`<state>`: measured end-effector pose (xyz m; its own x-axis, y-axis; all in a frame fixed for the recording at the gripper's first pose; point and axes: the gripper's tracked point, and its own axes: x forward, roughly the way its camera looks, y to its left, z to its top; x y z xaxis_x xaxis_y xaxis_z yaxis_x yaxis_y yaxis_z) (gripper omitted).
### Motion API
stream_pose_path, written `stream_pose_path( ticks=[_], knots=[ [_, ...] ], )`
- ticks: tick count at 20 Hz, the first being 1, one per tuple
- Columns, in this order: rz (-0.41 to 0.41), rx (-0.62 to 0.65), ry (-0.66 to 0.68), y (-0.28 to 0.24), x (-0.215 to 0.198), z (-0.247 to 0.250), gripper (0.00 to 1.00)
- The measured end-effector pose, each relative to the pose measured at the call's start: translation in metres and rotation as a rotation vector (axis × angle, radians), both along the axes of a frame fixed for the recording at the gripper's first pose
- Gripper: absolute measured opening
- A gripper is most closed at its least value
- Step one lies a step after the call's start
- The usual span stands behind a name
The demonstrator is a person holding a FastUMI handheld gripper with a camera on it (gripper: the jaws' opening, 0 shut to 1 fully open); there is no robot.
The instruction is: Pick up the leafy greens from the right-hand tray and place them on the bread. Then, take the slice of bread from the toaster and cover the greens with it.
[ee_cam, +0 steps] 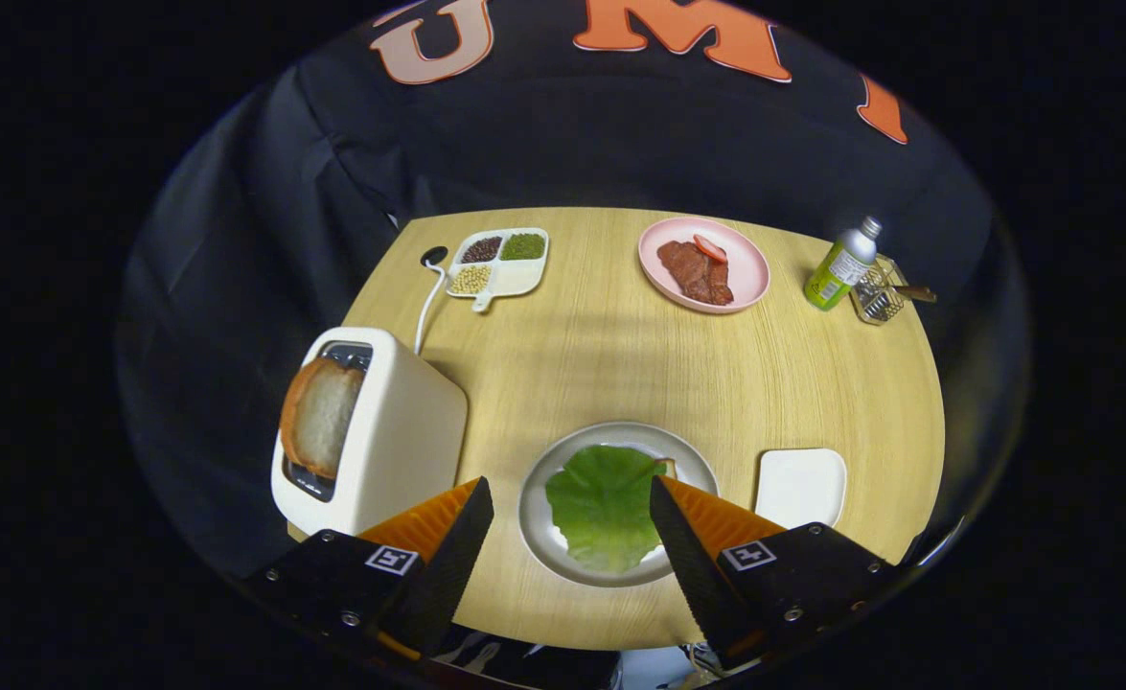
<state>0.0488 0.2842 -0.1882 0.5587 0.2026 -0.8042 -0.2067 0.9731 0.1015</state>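
the leafy greens (604, 506) lie flat on the grey plate (536, 498) between the spread, empty fingers of the gripper (572, 498), hiding nearly all the bread beneath, while the bread slice (318, 414) stands upright, half sunk in the toaster (400, 431).

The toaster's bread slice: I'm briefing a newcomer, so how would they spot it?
On the wooden table, find the cream toaster beyond the open gripper. The bread slice stands upright in its slot, the one brown-crusted pale slice, unlike the leaf-covered plate nearby.
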Motion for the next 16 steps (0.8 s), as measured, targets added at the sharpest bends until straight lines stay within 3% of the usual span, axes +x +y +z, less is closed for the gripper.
stream_pose_path(
  ticks=[8,16],
  knots=[
    [0.113,0.068,-0.023,0.097,0.005,0.046,0.99],
    [0.179,0.059,0.020,0.157,0.006,0.039,0.98]
  ],
)
